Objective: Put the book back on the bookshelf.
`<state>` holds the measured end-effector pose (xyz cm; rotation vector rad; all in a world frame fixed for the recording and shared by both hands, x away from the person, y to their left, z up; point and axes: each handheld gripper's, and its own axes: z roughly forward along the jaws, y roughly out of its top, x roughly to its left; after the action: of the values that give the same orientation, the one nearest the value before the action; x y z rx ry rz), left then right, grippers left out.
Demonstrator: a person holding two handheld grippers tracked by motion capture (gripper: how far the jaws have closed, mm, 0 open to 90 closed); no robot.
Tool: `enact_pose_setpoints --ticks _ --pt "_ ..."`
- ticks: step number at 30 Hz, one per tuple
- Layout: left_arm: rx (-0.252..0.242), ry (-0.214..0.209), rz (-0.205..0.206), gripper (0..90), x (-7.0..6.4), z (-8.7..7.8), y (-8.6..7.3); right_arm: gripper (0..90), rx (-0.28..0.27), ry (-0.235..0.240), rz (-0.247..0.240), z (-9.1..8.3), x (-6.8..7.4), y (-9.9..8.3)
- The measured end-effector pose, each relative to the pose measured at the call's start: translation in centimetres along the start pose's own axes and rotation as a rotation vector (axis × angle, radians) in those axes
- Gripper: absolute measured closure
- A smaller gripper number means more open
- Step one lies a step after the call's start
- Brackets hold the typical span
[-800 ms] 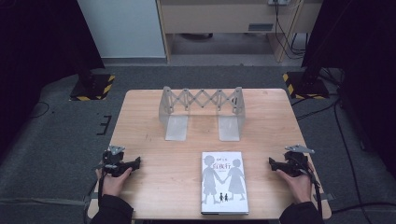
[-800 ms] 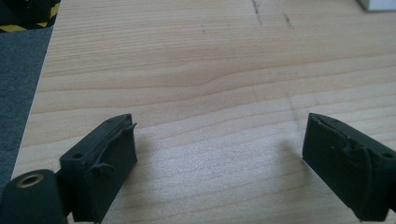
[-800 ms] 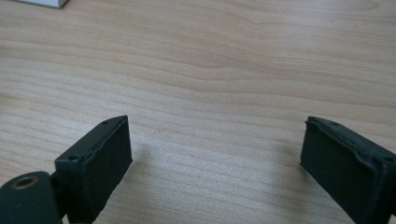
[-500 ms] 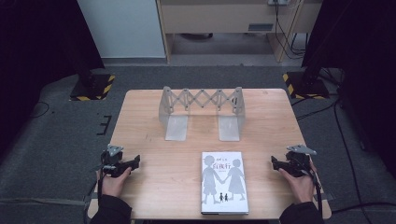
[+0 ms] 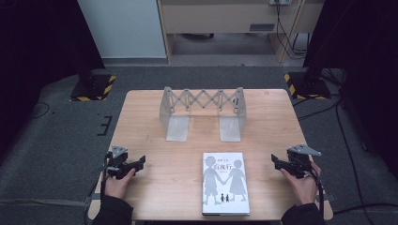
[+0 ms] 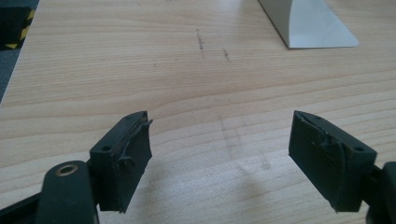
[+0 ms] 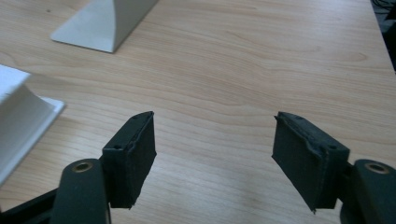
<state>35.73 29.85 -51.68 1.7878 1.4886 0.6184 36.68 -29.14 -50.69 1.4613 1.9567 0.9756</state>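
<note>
While the person sits at the near edge of the wooden table [image 5: 281,122], both tools are just parked low over the wood. The left gripper [image 5: 139,162] is near the left edge, jaws spread wide with bare tabletop between them, nothing held. The right gripper [image 5: 276,162] mirrors it near the right edge, also gaping wide and holding nothing. Between them, closer to the right one but apart from both, a grey book [image 5: 225,183] with two hand-holding figures on the cover lies flat at the front edge. Farther back in the middle stands a metal expandable book rack [image 5: 202,102], its two end plates resting on the table, well apart from the book.
</note>
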Motion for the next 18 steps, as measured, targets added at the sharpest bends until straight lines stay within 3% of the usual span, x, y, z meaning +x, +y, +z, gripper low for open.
enact_pose_setpoints --ticks 1,2,4,9,18 --pt "0.001 0.0 0.002 20.2 -0.1 0.0 0.0 31.1 -0.002 0.016 0.001 -0.1 0.3 0.1" --pt "-0.02 -0.036 -0.016 20.2 -0.3 0.0 -0.1 31.1 -0.005 0.015 -0.011 -0.1 0.4 0.2" --pt "-0.021 -0.058 -0.021 20.0 -0.5 0.0 -0.1 30.9 0.002 0.018 -0.016 -0.2 0.7 0.3" --pt "-0.033 -0.066 -0.004 20.6 -1.0 -0.2 0.0 31.0 0.003 0.049 -0.008 -0.3 1.4 0.5" --pt "-0.056 -0.117 0.023 21.7 -2.4 -0.6 0.2 31.8 -0.009 0.083 -0.012 -0.4 2.3 0.8"
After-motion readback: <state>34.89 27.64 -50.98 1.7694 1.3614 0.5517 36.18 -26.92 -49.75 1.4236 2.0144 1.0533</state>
